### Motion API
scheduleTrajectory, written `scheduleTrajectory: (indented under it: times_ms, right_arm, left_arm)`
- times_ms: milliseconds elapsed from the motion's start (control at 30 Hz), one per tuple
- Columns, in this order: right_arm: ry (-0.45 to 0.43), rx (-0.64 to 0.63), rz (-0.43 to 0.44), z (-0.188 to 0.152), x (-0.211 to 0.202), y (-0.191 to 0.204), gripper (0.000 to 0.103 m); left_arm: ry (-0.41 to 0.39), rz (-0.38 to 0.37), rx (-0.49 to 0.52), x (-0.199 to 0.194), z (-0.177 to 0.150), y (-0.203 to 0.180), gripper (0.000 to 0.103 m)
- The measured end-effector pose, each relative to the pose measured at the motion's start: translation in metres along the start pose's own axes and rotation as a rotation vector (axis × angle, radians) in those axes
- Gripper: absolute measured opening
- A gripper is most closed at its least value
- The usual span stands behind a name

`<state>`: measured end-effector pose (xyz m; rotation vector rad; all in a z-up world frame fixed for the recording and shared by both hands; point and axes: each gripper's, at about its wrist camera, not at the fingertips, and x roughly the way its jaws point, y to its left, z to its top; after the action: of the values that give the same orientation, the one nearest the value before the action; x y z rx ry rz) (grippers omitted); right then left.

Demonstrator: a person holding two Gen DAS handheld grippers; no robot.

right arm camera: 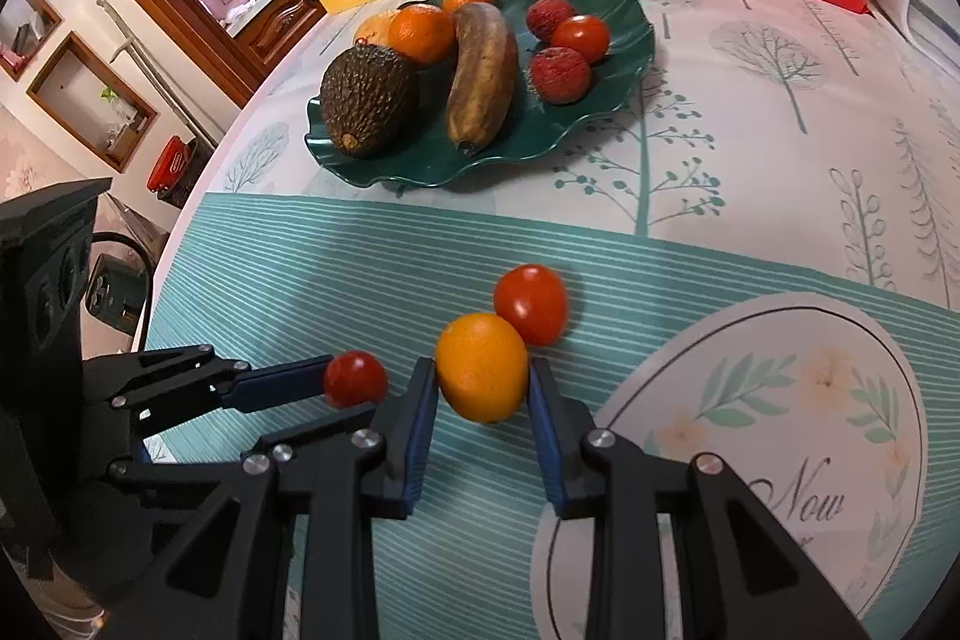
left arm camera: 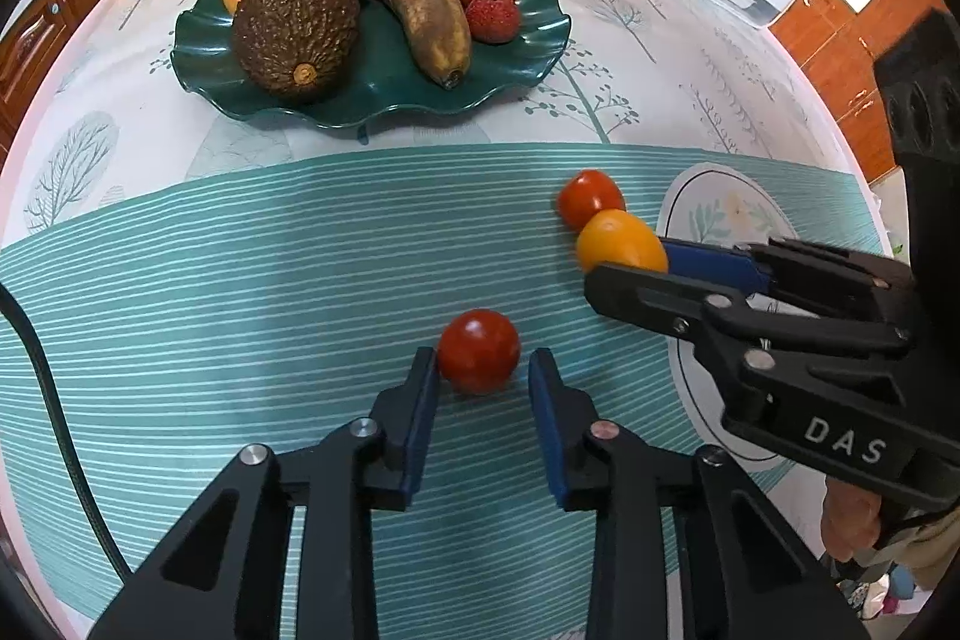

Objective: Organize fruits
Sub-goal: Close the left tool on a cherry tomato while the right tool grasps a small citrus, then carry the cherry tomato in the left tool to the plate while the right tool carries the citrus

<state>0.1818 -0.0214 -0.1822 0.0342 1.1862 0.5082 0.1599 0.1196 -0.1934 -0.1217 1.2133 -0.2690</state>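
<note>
On the table, the green plate (left arm camera: 198,58) near the far edge holds the sorted fruit. The right claw (right arm camera: 482,388), clamped on the yellow tomato (right arm camera: 482,367), should lift straight, sparing its red neighbour (right arm camera: 531,304). The left claw (left arm camera: 483,367), apart around the nearer red tomato (left arm camera: 478,351), should close gently.

A dark green wavy plate (left arm camera: 516,64) is seen beyond a teal mat (left arm camera: 240,280) striped in white. Near the mat's edge, a red tomato (left arm camera: 478,351), a yellow-orange tomato (right arm camera: 482,367) and black tongs with blue pads (left arm camera: 424,418) are shown.
</note>
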Motion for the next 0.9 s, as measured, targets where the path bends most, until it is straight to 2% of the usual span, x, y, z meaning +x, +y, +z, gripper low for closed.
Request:
scheduleTrajectory:
  times_ms: [200,533,733,900]
  right_arm:
    - [-0.004,0.003,-0.006,-0.005,-0.005,-0.003,0.030]
    - [-0.022,-0.012,-0.002,-0.009,-0.014,0.002,0.030]
    - [-0.046,-0.041,-0.004,-0.004,-0.028,0.007,0.030]
    - [-0.097,-0.068,-0.004,0.019,-0.052,0.011,0.030]
  left_arm:
    - [-0.008,-0.019,-0.039,0.000,0.001,0.003,0.025]
    - [-0.032,0.005,-0.055,-0.002,0.002,0.004,0.023]
    - [-0.069,0.000,-0.072,-0.018,0.009,0.003,0.023]
    - [-0.130,-0.006,-0.061,-0.049,0.035,0.000,0.023]
